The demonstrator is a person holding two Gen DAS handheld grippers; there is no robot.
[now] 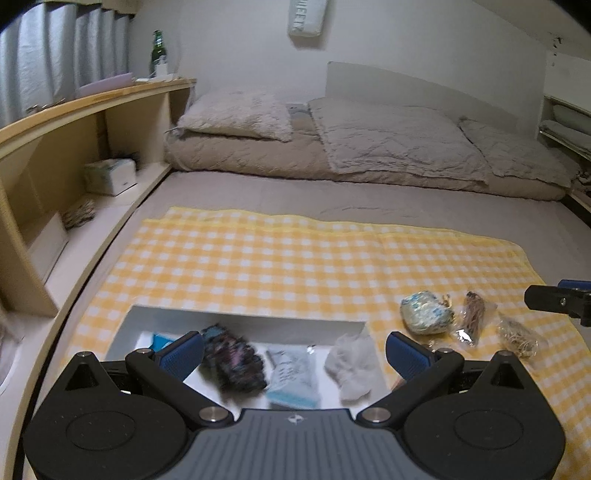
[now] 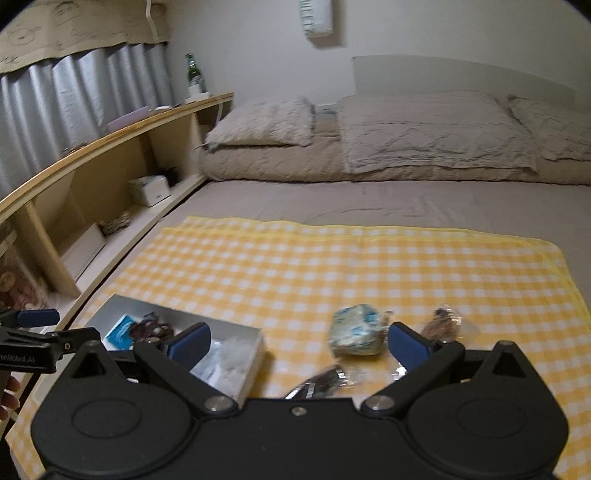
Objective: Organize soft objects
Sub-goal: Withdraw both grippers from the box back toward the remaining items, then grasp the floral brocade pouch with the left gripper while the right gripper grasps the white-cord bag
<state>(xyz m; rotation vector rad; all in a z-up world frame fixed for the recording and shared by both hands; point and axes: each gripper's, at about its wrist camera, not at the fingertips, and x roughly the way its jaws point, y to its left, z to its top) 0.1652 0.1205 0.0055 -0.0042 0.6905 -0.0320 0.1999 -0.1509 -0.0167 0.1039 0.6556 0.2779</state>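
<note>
The left tool's body hides the near wall of the white box. The dark patterned bundle inside is blurred, its make-up unclear. In the right wrist view, the right tool covers the box's near corner and part of a clear packet. The wall unit's lettering is unreadable and cut off at the top edge.

Far checkered cloth bare, passable; white box walls, wrapped bundles obstruct near edge.
</note>
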